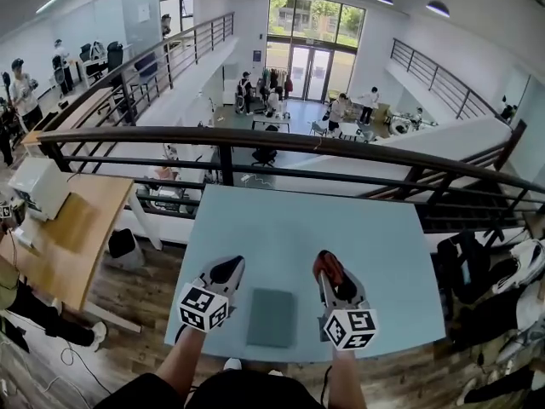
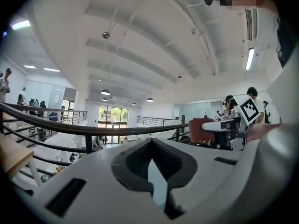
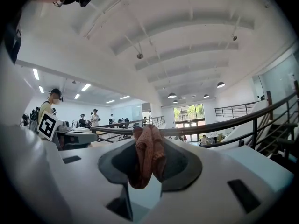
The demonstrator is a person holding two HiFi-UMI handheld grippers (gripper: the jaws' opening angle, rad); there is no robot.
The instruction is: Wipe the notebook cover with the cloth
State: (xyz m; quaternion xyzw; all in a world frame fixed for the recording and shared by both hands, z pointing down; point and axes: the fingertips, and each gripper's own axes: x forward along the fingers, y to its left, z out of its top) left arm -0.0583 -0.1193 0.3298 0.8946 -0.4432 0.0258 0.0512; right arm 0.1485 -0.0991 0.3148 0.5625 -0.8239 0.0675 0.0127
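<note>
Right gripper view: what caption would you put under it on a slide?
Right gripper shut on a reddish cloth, looking out over the railing.

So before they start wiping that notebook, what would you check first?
1. Cloth gripped by the right gripper: ok, jaws shut on it.
2. Notebook lying flat and closed on the table: ok.
3. Left gripper free to steady it: ok, jaws together, empty.
4. Cloth over the cover: not ok, it sits to the notebook's right.
5. Where the cover is dirty: cannot tell.
</note>
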